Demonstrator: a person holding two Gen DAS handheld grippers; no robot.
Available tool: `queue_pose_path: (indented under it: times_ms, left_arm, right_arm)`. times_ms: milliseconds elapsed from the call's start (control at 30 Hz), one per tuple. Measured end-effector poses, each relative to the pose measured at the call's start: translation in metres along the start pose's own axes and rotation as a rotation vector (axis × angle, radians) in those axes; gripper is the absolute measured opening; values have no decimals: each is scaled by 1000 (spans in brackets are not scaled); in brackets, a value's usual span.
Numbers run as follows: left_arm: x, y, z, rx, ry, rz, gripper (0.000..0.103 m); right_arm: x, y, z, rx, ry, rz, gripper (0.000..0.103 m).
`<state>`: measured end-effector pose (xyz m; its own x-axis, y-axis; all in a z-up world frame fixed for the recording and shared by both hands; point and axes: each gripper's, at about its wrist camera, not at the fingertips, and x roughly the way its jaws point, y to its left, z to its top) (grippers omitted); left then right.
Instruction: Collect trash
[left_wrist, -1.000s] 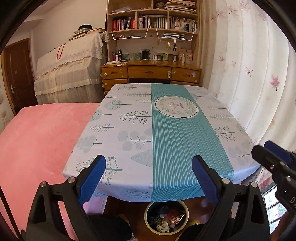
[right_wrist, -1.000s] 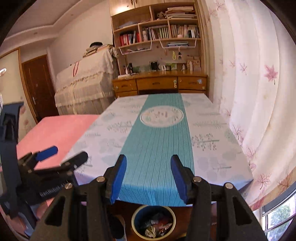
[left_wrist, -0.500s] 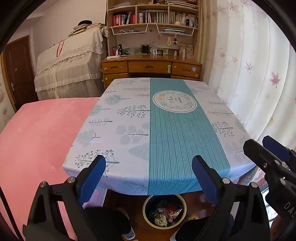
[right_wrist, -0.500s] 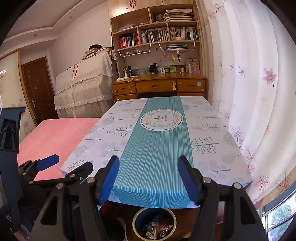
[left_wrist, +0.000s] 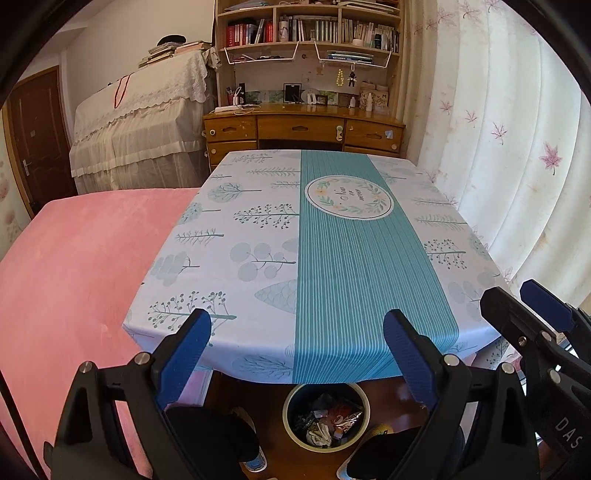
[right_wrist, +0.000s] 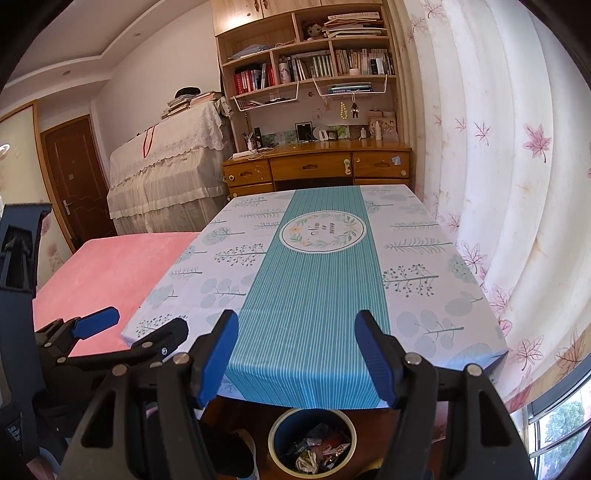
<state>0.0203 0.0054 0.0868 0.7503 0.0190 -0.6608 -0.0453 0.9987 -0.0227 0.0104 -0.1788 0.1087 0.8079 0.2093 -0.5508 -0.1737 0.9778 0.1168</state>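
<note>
Nearest, low in both wrist views, stands a round bin (left_wrist: 325, 416) on the floor under the near edge of the table (left_wrist: 221, 354), its mouth showing crumpled wrappers (right_wrist: 314, 448) and other scraps already inside. That is the only trash in sight; it lies below and slightly ahead of both tools, tucked beneath the hanging tablecloth (right_wrist: 424, 295).

The left gripper (left_wrist: 297, 350) has its jaws spread wide with nothing between them; the bin sits almost midway under the gap. The right gripper (right_wrist: 297, 356) is likewise spread wide and empty, with the bin below the gap and a little toward its right finger. The two tools sit side by side, near each other, so neither is clearly the closer to the bin.

Farther out, the tablecloth with its teal stripe running away from the viewer carries no loose item that I can see. To the left lies a pink bed (left_wrist: 74, 266); to the right hangs a curtain (right_wrist: 498, 166); at the far end stand a wooden desk (left_wrist: 303, 127) and bookshelves (right_wrist: 314, 66).

With no scrap left on the table, the collecting looks finished or nearly so.
</note>
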Motion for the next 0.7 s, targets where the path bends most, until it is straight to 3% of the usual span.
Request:
queue_pose_path:
  times_ms: [700]
  left_arm:
    - [-3, -1, -7, -4, 5, 7, 93]
  right_arm:
    - [-1, 0, -2, 14, -1, 1, 66]
